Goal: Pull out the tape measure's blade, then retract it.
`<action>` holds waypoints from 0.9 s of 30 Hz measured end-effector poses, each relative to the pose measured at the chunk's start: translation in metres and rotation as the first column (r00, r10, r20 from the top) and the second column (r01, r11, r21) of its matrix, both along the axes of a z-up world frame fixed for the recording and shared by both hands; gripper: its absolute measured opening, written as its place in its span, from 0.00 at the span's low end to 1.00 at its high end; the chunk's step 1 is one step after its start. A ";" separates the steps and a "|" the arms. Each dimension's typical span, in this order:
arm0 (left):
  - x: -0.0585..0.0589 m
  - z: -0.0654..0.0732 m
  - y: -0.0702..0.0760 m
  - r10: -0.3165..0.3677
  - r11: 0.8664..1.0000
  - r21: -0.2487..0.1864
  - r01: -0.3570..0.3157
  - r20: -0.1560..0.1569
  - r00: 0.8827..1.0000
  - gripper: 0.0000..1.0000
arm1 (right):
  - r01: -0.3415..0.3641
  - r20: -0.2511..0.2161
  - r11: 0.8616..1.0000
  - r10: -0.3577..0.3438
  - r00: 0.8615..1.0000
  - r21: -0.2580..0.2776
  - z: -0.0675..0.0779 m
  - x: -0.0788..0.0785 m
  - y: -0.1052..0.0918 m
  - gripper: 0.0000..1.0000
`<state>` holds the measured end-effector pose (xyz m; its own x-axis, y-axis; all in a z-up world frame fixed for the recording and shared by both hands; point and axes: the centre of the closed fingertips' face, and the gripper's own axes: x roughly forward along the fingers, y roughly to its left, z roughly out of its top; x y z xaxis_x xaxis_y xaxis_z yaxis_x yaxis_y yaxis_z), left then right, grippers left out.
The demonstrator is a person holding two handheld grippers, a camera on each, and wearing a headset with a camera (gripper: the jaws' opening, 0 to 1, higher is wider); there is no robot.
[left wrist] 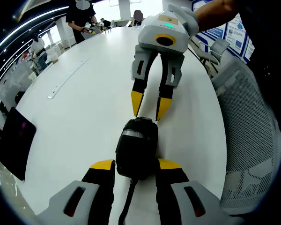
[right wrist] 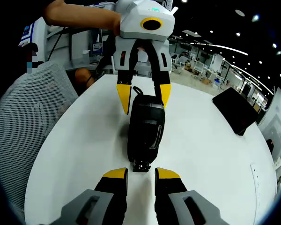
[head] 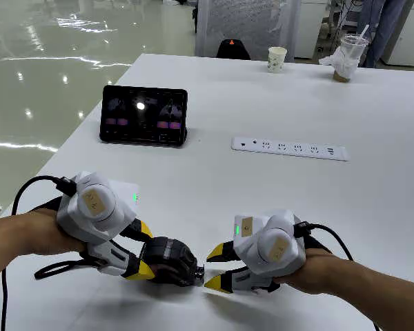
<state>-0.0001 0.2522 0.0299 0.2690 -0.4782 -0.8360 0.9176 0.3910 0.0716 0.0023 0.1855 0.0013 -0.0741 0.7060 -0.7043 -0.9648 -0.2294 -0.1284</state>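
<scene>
The left hand-held gripper (head: 143, 251) is pinched on the black tape measure (head: 170, 259), one yellow-tipped jaw against each flat side of the case. In the left gripper view the case sits squarely between those jaws, resting on the white bench (head: 262, 193). A black cord runs back from the case between the jaws.

The right hand-held gripper (head: 217, 267) faces it head-on with its jaws spread a little. Its yellow tips lie just beside the case's mouth. In the right gripper view the small end hook (right wrist: 140, 166) of the blade sits just ahead of the gap between the tips. No jaw is closed on it, and hardly any blade shows outside the case.

The person's left hand (head: 38, 233) and right hand (head: 312, 272) grip the two tools, each trailing a black cable.

The tape measure lies close to the bench's near edge. Farther in, toward the left edge, a dark tablet (head: 144, 115) stands propped with its screen lit. A white power strip (head: 290, 148) lies flat around mid-bench. At the far edge stand a paper cup (head: 277, 59) and a clear plastic cup with a straw (head: 348, 54). A mesh chair (left wrist: 246, 140) stands off the near edge.
</scene>
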 end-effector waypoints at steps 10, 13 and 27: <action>-0.001 -0.005 -0.003 -0.053 0.998 0.033 0.054 -0.027 0.998 0.26 | -0.016 -0.013 0.999 0.016 1.000 -0.030 -0.008 0.001 0.007 0.15; -0.001 -0.006 -0.004 -0.057 0.998 0.035 0.058 -0.033 0.998 0.26 | -0.023 -0.021 0.999 0.022 1.000 -0.037 -0.011 -0.001 0.008 0.14; -0.001 -0.011 -0.001 -0.073 0.997 0.035 0.074 -0.026 0.997 0.25 | -0.005 -0.038 0.999 0.004 0.999 -0.033 -0.014 -0.003 0.009 0.12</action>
